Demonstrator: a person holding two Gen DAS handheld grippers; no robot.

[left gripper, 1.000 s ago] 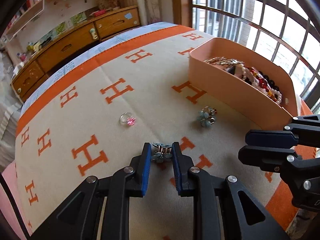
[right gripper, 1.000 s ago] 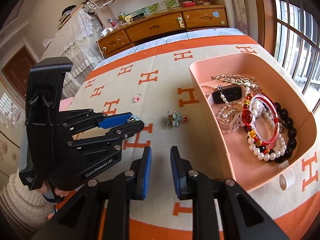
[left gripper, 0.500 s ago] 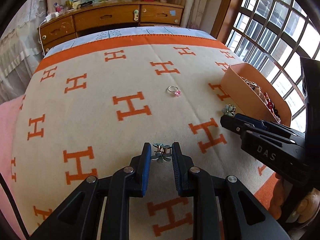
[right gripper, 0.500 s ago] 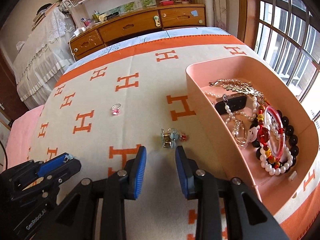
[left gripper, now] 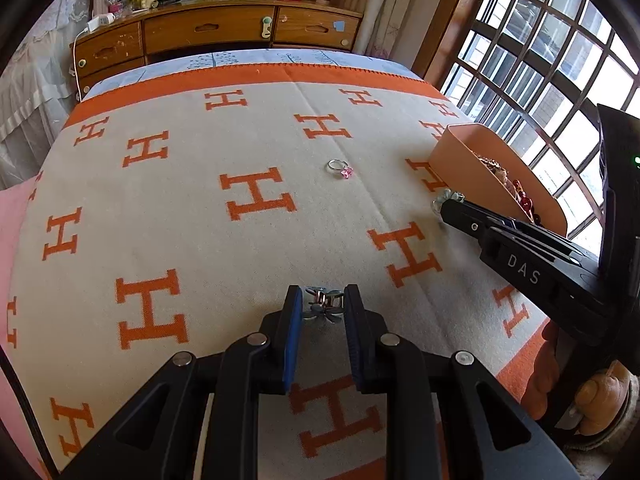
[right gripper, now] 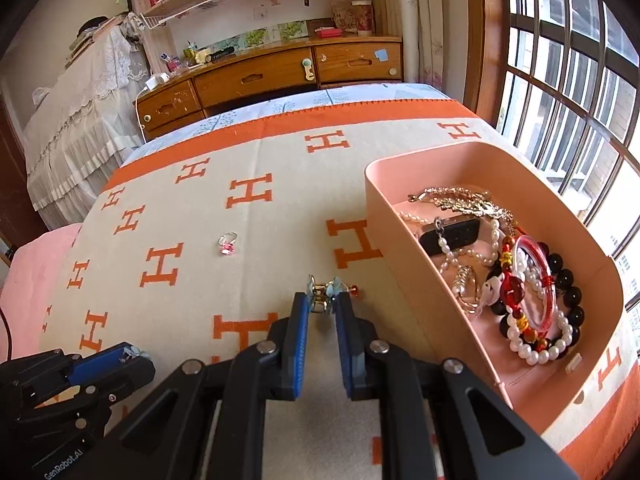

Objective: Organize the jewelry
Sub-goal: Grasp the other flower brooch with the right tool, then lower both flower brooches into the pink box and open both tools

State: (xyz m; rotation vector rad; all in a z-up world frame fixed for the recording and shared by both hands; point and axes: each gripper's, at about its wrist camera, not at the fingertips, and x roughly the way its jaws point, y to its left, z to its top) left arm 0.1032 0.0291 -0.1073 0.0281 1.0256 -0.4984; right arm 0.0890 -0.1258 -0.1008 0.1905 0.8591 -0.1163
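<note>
My left gripper (left gripper: 322, 306) is shut on a teal flower earring (left gripper: 323, 305) and holds it above the blanket. My right gripper (right gripper: 323, 302) has its fingertips on either side of a second teal flower earring (right gripper: 325, 294) that lies on the blanket just left of the pink box (right gripper: 400, 248); its jaws are narrow around it. That earring shows at the right gripper's tip in the left wrist view (left gripper: 444, 199). A ring with a pink stone (right gripper: 227, 243) lies alone on the blanket, also in the left wrist view (left gripper: 340, 168). The box (left gripper: 460, 160) holds bead bracelets and pearl strands (right gripper: 528, 304).
An orange and cream blanket (left gripper: 256, 200) covers the bed. A wooden drawer unit (right gripper: 280, 76) stands beyond the far edge. A barred window (right gripper: 560, 80) runs along the right side, close behind the box. A pink sheet (right gripper: 36, 280) shows at the left edge.
My left gripper has swung left and away from the box with its earring. My right gripper has moved forward and down, and its fingertips now flank the second earring.
</note>
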